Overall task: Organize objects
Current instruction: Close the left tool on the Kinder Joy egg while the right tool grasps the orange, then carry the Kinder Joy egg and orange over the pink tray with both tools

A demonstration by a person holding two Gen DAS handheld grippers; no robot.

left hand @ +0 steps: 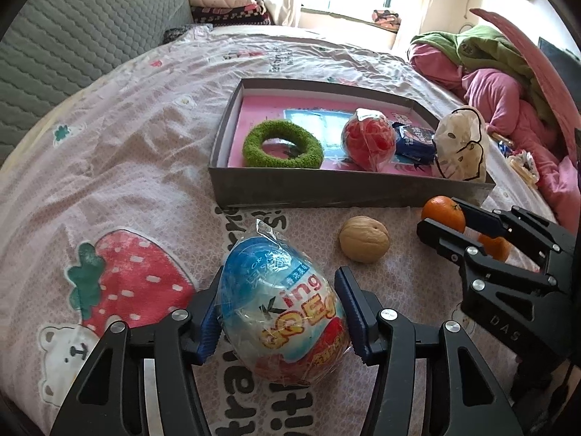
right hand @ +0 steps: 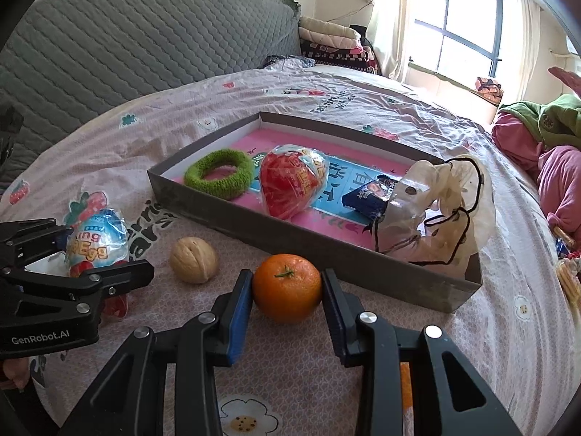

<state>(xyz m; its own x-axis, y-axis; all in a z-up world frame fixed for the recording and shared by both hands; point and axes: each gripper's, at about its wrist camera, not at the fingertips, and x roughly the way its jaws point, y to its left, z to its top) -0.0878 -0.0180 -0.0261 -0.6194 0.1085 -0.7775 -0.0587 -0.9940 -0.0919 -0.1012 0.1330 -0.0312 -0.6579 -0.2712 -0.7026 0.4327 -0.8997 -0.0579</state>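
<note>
A grey cardboard box lies on the bed and holds a green fuzzy ring, a red wrapped egg, a blue snack packet and a clear plastic bag. My left gripper is shut on a blue wrapped toy egg on the bed. My right gripper is shut on an orange tangerine. A walnut lies between them.
The pink printed bedsheet covers the bed. A grey quilted headboard stands at the left. Pink and green bedding is piled at the right. Folded blankets lie by the window. Snack items lie at the right edge.
</note>
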